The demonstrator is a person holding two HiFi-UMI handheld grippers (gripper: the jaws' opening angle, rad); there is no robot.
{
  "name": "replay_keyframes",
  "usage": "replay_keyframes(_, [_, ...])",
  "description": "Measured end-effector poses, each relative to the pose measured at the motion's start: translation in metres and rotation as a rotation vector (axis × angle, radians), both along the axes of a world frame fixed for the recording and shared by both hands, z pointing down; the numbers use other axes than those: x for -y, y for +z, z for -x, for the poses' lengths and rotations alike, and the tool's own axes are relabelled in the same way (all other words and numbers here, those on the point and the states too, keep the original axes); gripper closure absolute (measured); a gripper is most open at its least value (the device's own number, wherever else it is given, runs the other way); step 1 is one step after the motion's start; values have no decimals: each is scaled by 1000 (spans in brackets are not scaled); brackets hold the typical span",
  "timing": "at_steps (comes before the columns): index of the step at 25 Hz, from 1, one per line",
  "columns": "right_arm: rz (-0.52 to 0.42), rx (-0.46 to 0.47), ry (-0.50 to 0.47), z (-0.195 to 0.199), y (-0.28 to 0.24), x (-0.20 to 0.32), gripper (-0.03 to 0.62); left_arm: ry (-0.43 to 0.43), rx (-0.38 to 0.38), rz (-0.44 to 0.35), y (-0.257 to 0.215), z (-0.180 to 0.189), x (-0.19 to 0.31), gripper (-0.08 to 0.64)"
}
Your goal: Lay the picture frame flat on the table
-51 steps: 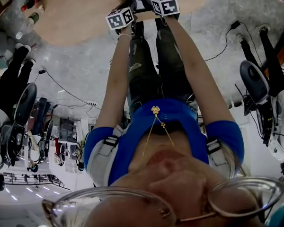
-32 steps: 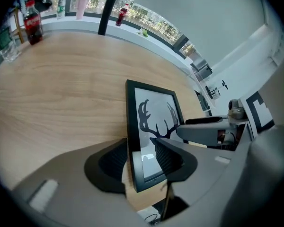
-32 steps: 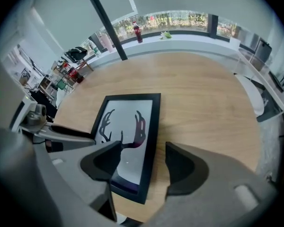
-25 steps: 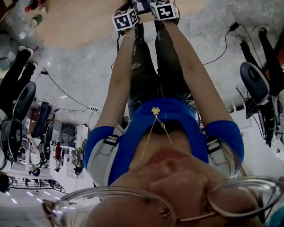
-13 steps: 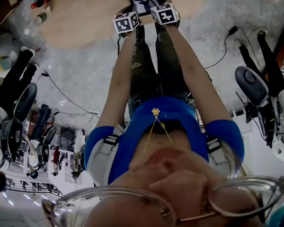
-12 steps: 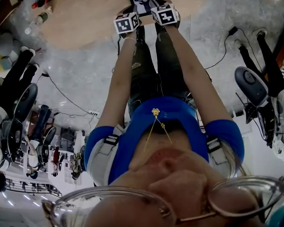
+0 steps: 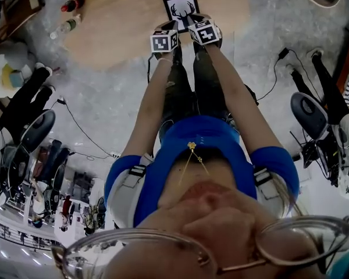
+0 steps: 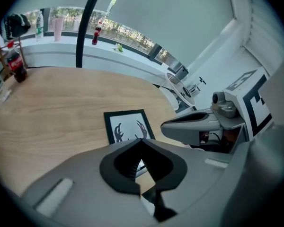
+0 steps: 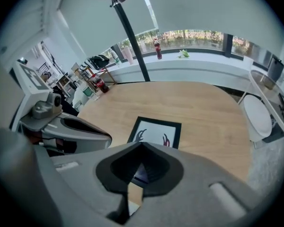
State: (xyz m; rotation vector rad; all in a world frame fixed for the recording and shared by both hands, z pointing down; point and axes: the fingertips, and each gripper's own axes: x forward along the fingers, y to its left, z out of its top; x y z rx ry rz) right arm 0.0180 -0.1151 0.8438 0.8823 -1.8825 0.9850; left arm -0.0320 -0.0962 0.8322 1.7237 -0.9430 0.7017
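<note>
Both pairs of jaws are clenched on nothing: the left gripper (image 8: 142, 141) is pinched tight, and the right gripper (image 9: 142, 144) has just been closing. The frame (image 7: 181, 7) lies flat on the table (image 7: 116, 28), antler print up, just beyond both sets of tips and touching neither.

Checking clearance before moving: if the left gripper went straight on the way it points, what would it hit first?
Probably the black-framed antler picture lying flat on the light wooden table, straight ahead of the left gripper, jaws shut; depth is unclear.
</note>
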Motion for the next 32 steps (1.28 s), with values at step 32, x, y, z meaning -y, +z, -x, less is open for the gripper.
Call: replay_keyframes(32, [-396,313,-243,22,-221,21,591,32,-72,-313,-200,-9,24,568])
